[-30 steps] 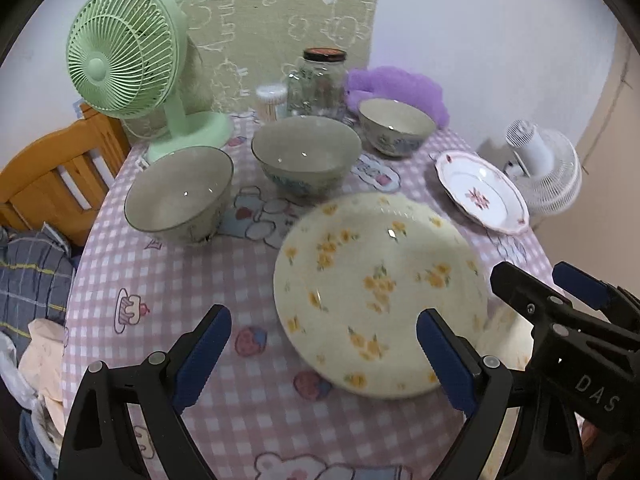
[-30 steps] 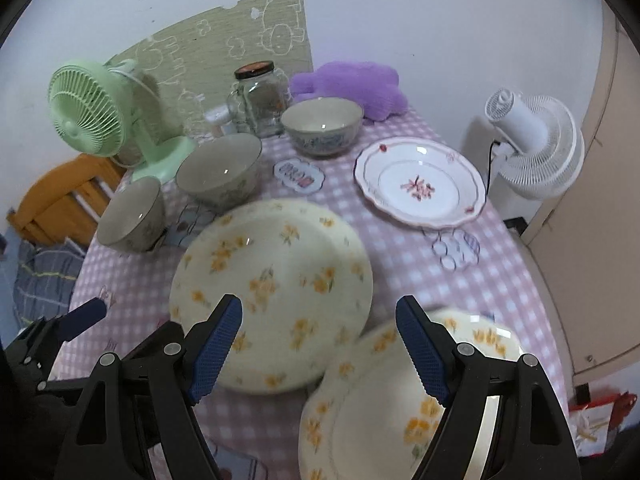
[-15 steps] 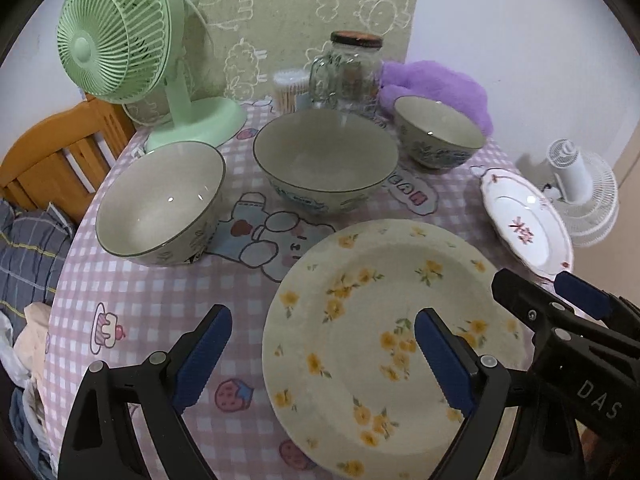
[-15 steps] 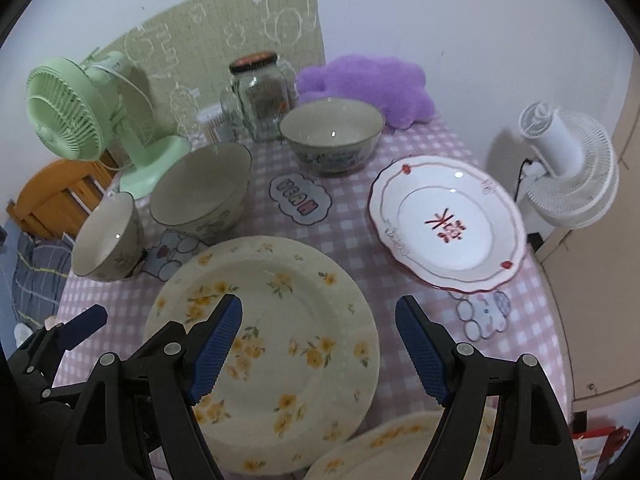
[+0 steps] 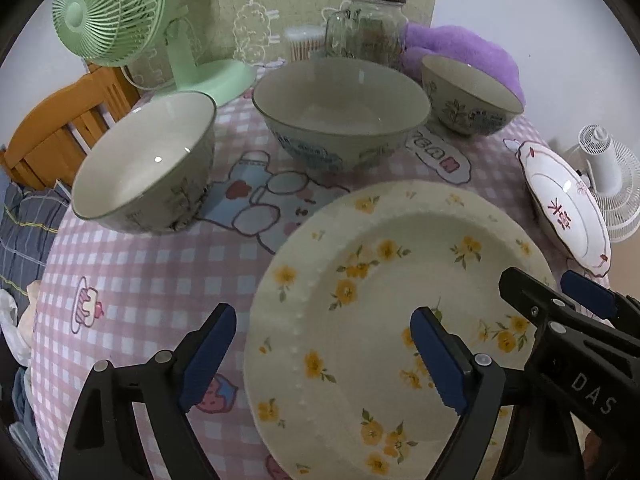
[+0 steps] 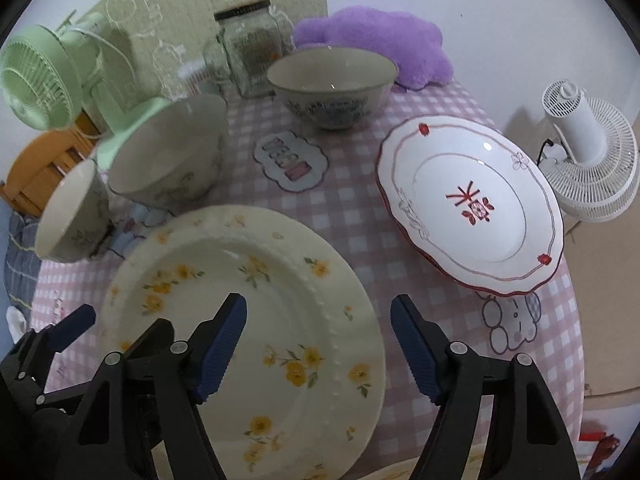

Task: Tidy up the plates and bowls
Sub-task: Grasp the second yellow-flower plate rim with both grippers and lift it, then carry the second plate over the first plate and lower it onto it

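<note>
A cream plate with yellow flowers (image 5: 380, 304) (image 6: 256, 312) lies on the pink checked table in front of both grippers. My left gripper (image 5: 324, 356) is open over its near left rim. My right gripper (image 6: 318, 350) is open over its right edge. Three grey-green bowls stand behind: a left one (image 5: 148, 160) (image 6: 72, 212), a large middle one (image 5: 340, 108) (image 6: 172, 148), a far right one (image 5: 468, 92) (image 6: 332, 84). A white plate with red marks (image 6: 468, 204) (image 5: 568, 208) lies at the right. A sliver of another flowered plate (image 6: 452, 466) shows at the bottom edge.
A green fan (image 5: 120, 16), a glass jar (image 5: 368, 28) and a purple cushion (image 6: 372, 44) stand at the back of the table. A white fan (image 6: 588, 148) is beyond the right table edge. A wooden chair (image 5: 60, 128) is at the left.
Both grippers have moved forward and lower over the table. The flowered plate and the bowls now look larger and nearer. The second flowered plate has slipped almost out of the right wrist view.
</note>
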The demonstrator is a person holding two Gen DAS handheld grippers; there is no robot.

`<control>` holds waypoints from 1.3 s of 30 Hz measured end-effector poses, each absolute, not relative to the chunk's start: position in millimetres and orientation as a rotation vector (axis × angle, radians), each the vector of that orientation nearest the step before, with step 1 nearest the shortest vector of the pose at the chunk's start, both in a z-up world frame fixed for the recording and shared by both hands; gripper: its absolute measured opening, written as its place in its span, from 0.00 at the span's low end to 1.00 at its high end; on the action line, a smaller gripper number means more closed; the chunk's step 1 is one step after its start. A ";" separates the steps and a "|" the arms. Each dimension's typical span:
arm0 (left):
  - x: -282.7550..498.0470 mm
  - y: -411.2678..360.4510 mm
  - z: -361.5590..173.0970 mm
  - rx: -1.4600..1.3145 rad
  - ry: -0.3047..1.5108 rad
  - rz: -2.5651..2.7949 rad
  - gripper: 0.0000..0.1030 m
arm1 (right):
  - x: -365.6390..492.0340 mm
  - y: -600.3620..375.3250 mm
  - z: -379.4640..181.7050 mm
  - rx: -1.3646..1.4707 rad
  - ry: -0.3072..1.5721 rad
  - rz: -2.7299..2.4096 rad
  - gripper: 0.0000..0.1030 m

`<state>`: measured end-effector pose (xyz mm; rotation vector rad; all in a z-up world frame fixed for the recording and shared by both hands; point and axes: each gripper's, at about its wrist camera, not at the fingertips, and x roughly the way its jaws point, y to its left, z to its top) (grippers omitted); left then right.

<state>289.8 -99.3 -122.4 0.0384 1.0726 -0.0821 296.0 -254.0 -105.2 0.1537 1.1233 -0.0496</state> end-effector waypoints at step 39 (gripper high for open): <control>258.1 -30.6 -132.3 -0.002 1.150 0.021 0.71 | 273.9 -179.7 -126.5 0.033 1.198 0.037 0.59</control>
